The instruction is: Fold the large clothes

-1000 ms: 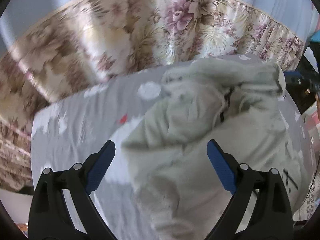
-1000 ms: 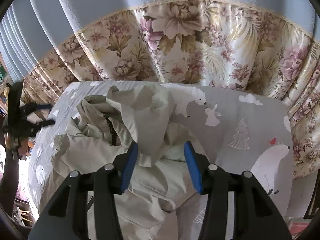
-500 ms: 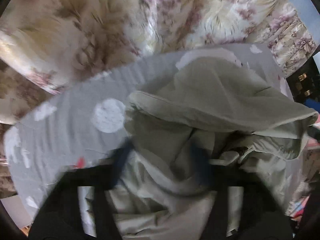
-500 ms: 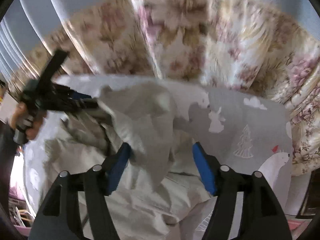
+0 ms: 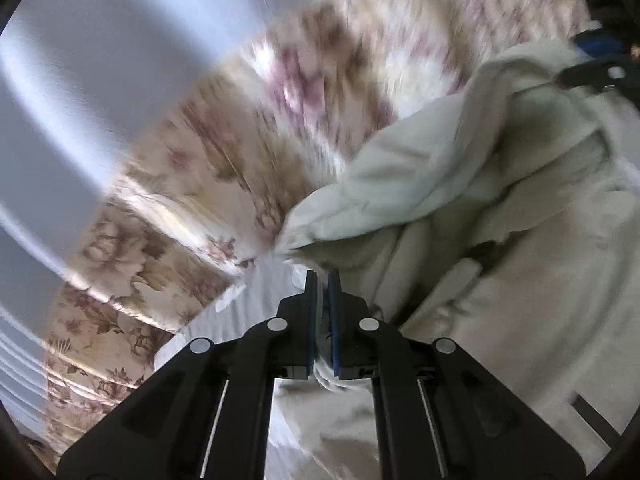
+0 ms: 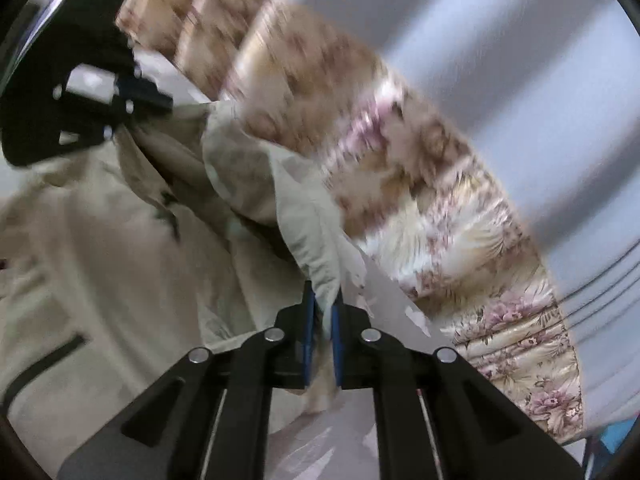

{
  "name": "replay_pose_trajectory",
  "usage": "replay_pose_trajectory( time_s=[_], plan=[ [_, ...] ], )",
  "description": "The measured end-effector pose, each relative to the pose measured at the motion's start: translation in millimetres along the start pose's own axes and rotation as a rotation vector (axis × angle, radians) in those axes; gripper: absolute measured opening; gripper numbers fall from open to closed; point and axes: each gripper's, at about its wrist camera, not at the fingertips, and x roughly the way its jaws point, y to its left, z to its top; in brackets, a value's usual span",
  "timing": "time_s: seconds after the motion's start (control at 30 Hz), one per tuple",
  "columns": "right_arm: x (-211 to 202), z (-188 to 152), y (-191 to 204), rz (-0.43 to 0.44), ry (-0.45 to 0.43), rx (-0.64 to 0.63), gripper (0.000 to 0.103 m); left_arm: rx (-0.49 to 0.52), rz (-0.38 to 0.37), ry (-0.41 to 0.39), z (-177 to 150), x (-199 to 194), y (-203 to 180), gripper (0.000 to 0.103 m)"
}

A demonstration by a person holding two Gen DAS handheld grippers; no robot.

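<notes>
A large pale grey-green jacket point(image 5: 500, 248) with a dark zipper is held up above the grey printed bed sheet point(image 5: 256, 296). My left gripper point(image 5: 322, 280) is shut on one edge of the jacket. My right gripper point(image 6: 322, 300) is shut on another edge of the same jacket point(image 6: 120, 248). The fabric hangs stretched between the two. In the right wrist view the left gripper point(image 6: 132, 96) shows at the upper left. In the left wrist view the right gripper point(image 5: 596, 68) shows at the upper right. Both views are blurred by motion.
A floral curtain point(image 5: 248, 128) with a pale blue upper part hangs behind the bed; it also shows in the right wrist view point(image 6: 440, 208). A dark pocket line point(image 6: 44, 360) shows on the jacket at the lower left.
Both grippers were open over the crumpled jacket on the bed. They have closed on its edges and lifted it, and both views have swung upward toward the curtain.
</notes>
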Motion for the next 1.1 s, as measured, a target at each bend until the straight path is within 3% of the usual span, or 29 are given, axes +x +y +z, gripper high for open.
replay_pose_trajectory(
  time_s=[0.07,0.13,0.27,0.4,0.47,0.53,0.6,0.8,0.9,1.0,1.1],
  plan=[
    [-27,-17,17,0.058,-0.033,0.010,0.007,-0.023,0.000,-0.071,-27,-34,-7,0.005],
    [-39,-39,33,0.098,-0.025,0.018,0.007,0.002,0.026,-0.081,-60,-49,-26,0.005],
    [-23,-79,69,0.153,0.080,0.014,0.007,0.042,0.029,0.028,-128,-40,-62,0.005],
    [8,-99,83,0.160,0.159,0.001,0.007,0.054,0.059,0.094,-159,-27,-69,0.008],
    [19,-103,84,0.154,0.180,0.000,0.007,0.007,0.046,0.094,-161,-31,-57,0.010],
    [26,-103,83,0.153,0.188,0.003,0.007,-0.029,0.045,0.109,-155,-34,-45,0.024],
    [31,-101,84,0.144,0.190,-0.008,0.007,-0.052,0.076,0.099,-146,-39,-34,0.048],
    [34,-99,87,0.140,0.230,-0.068,0.009,-0.008,0.113,0.061,-115,-44,-26,0.069],
    [24,-95,82,0.162,0.231,-0.055,0.013,0.018,0.123,0.048,-104,-44,-24,0.074],
    [13,-91,73,0.172,0.214,-0.011,0.030,0.030,0.124,0.034,-97,-41,-20,0.077],
    [0,-84,63,0.184,0.187,0.016,0.033,0.039,0.124,0.024,-90,-40,-18,0.077]
  ],
)
